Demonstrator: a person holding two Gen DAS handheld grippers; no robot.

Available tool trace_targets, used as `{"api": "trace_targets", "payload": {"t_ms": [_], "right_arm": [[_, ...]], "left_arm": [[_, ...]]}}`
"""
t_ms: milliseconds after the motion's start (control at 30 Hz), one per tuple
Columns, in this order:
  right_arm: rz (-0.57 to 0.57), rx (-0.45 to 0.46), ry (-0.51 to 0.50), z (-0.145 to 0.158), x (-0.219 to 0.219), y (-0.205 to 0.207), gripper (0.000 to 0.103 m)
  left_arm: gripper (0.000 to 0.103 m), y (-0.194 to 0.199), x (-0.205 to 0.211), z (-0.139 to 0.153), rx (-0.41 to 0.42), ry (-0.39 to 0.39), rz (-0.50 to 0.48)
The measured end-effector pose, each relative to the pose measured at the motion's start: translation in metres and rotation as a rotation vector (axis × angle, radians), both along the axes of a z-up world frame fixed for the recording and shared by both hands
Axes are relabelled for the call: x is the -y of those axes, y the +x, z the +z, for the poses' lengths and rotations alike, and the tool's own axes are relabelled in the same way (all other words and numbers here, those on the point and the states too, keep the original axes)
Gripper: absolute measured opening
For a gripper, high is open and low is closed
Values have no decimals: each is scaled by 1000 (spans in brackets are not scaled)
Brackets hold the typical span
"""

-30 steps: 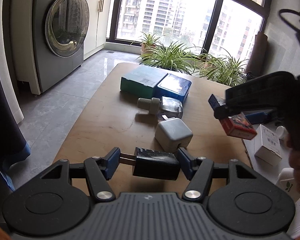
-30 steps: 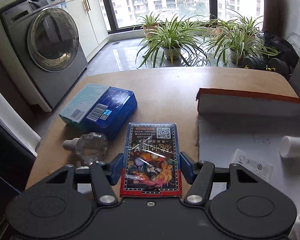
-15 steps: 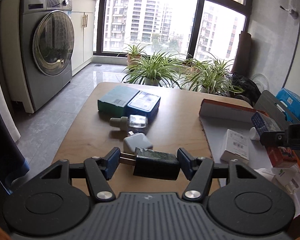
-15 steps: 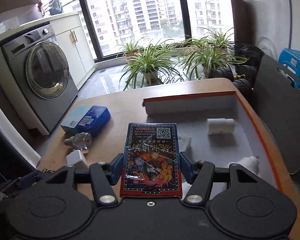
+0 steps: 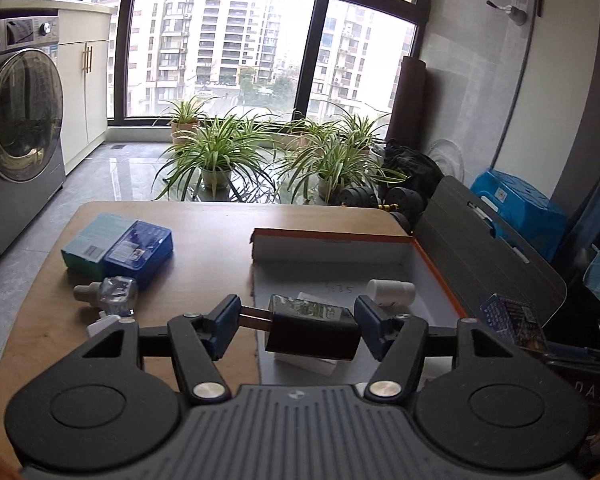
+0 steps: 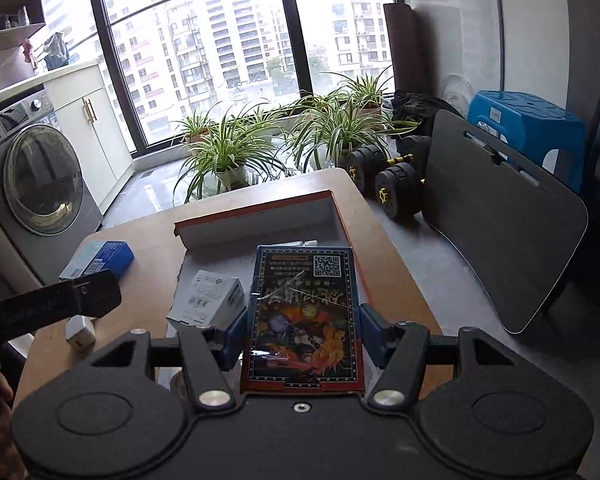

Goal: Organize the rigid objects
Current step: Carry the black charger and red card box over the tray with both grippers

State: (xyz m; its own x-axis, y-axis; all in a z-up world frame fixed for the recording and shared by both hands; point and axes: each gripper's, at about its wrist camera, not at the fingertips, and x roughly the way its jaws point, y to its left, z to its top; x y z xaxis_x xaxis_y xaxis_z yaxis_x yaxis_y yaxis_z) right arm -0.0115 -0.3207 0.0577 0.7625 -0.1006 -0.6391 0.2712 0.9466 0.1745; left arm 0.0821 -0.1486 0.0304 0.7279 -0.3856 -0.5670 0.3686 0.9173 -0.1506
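Observation:
My left gripper (image 5: pixel 298 326) is shut on a black plug adapter (image 5: pixel 312 330), prongs against the left pad, held above the near left part of the orange-rimmed white box (image 5: pixel 340 236). My right gripper (image 6: pixel 302 332) is shut on a colourful card pack (image 6: pixel 304 312), held over the box (image 6: pixel 256 216) near its right side. Inside the box lie a white carton (image 6: pixel 208 296) and a white tube (image 5: pixel 392 291). The card pack (image 5: pixel 512 320) and part of the right gripper show at the right edge of the left wrist view.
On the wooden table (image 5: pixel 204 240), left of the box, lie a teal and blue box pair (image 5: pixel 118 246), a clear glass bottle (image 5: pixel 112 294) and a white charger cube (image 6: pixel 80 332). A dark board (image 6: pixel 500 220), dumbbells (image 6: pixel 384 178) and potted plants (image 6: pixel 228 148) stand beyond the table.
Both grippers have swung right and risen, from over the loose objects on the table's left to over the box. Each keeps its hold.

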Motion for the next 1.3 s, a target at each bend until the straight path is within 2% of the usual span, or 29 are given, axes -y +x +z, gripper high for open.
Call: {"api": "trace_targets", "payload": {"t_ms": [333, 1300], "right_arm": [[22, 10, 17, -3, 13, 3, 71], [80, 2, 20, -2, 9, 28, 71]], "left_arm": [[63, 1, 30, 1, 4, 33, -22], [63, 2, 39, 2, -2, 62, -3]]}}
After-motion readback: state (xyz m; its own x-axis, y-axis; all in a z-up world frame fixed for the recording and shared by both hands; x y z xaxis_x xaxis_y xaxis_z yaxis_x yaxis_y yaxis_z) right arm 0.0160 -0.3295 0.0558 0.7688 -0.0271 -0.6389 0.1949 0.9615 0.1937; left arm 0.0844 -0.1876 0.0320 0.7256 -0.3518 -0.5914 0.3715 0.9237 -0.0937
